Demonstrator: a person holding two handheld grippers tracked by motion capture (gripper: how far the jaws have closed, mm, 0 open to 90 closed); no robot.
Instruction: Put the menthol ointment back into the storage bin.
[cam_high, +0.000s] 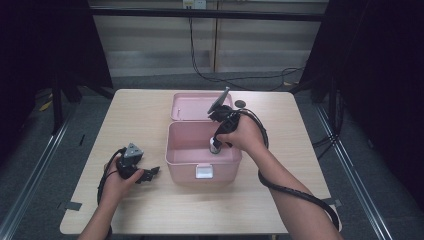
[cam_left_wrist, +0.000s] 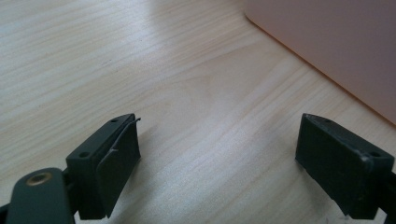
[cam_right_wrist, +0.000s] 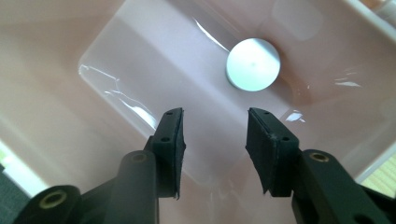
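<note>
So the wooden table (cam_high: 145, 115) carries a pink plastic storage box (cam_high: 176, 165) with its hinged lid (cam_high: 192, 106) thrown back flat behind it and a white latch (cam_high: 204, 172) on the front wall; the box stands open, so the opening step looks done; inside, on the bare pink floor near a corner, stands a small container with a round white cap (cam_right_wrist: 253, 64), upright as far as the right gripper view tells, and nothing else shows in the box; the right gripper (cam_right_wrist: 214, 140) hangs over the box interior pointing down, its jaws partly apart with nothing between them and the white-capped container lying beyond the tips, not touched; my reading is that the item has been set inside and let go, though a reach to fetch it out cannot be ruled out; the left gripper (cam_left_wrist: 217, 149) rests low over the table just beside the box's left wall, jaws wide apart and empty; what seems left is drawing the right gripper clear, swinging the lid over and pressing the latch home
</note>
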